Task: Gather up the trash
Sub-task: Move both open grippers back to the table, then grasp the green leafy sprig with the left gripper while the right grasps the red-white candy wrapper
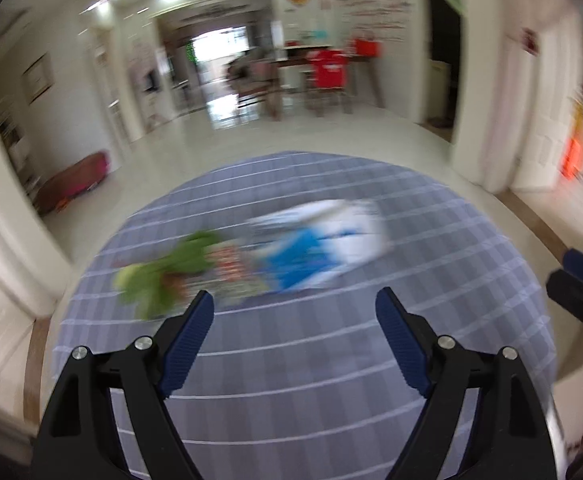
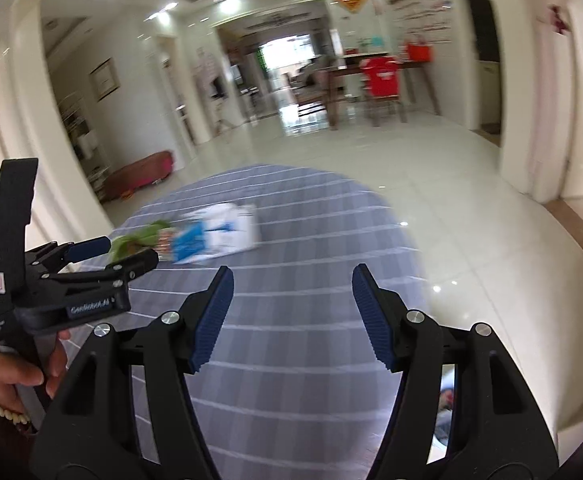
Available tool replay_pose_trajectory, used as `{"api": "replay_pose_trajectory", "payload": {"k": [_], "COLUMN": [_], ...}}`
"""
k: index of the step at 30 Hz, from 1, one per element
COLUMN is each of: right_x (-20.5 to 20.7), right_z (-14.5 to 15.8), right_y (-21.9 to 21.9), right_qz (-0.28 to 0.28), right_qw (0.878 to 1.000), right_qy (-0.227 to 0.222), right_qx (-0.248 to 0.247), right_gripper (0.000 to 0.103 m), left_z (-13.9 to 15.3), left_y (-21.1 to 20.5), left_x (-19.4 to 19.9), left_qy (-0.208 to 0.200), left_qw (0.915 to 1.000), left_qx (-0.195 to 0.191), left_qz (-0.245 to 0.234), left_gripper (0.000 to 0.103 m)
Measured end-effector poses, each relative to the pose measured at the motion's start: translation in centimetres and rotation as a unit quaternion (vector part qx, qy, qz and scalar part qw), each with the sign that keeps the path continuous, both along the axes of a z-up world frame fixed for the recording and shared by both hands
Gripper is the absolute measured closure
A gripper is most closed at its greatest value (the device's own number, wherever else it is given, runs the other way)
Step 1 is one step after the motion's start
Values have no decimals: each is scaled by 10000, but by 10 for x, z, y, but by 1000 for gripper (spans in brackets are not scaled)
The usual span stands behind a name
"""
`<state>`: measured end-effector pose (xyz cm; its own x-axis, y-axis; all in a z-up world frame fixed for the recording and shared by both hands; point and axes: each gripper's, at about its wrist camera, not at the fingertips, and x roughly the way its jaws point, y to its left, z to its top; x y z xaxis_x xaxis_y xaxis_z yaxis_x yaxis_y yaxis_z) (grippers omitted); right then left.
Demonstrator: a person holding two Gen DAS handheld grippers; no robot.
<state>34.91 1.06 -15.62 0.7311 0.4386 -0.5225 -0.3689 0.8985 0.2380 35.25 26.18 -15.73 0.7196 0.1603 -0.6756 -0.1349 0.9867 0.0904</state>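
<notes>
While both lie on table [image 1: 291, 360], blue-white bag [image 1: 323, 244], green wrapper [image 1: 171, 272]

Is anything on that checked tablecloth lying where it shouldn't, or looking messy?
Yes. A litter pile sits on the checked tablecloth: a white and blue bag on its side, a crumpled green wrapper beside it, and something colourful between them, too blurred to identify. Both the left gripper and right gripper are open and empty.

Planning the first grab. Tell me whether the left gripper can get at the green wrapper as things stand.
Probably yes. The left gripper is open and empty, and the green wrapper lies uncovered on the checked cloth just ahead of its left finger, nothing between, though blur hides detail.
</notes>
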Motion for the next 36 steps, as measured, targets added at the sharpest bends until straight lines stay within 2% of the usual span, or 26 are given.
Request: {"api": "replay_pose_trajectory", "payload": {"k": [3, 6, 11, 15, 17, 19, 21, 24, 29, 31, 32, 36], "right_x": [11, 22, 39, 55, 64, 71, 81, 93, 110, 114, 117, 122], "right_z": [1, -3, -12, -21, -25, -30, -36, -43, -58, -59, -61, -59], "right_y": [53, 102, 164, 205, 216, 230, 243, 255, 268, 272, 273, 265], "right_qz": [365, 661, 1060, 1315, 1366, 1466, 1523, 1535, 1523, 1535, 1585, 1628], "right_qw": [9993, 9975, 9929, 9878, 9862, 9835, 9809, 9782, 9749, 9743, 9727, 9749], "right_qy": [27, 109, 272, 374, 403, 502, 596, 678, 824, 845, 881, 924], "right_qx": [-77, -202, -461, -742, -849, -933, -1054, -1225, -1403, -1418, -1449, -1204], "right_gripper": [42, 42, 42, 42, 46, 51, 56, 63, 68, 86, 90, 94], "left_z": [-4, -12, -30, -41, -46, -52, -56, -53, -37, -29, -27, -15], "left_y": [52, 87, 120, 134, 136, 140, 147, 156, 164, 164, 164, 157], "left_x": [-6, -2, 13, 29, 37, 43, 46, 38, 24, 21, 19, 14], "left_qy": [-23, 78, 253, 359, 445, 538, 584, 323, -94, -253, -294, -399], "left_qw": [9988, 9974, 9951, 9945, 9948, 9946, 9929, 9926, 9918, 9909, 9905, 9904], "left_qx": [-245, -317, -482, -619, -620, -660, -851, -887, -809, -812, -822, -801], "left_qz": [413, 645, 830, 763, 668, 602, 583, 770, 987, 1045, 1059, 1050], "left_gripper": [22, 22, 22, 22, 37, 78, 90, 92, 93, 93, 93, 93]}}
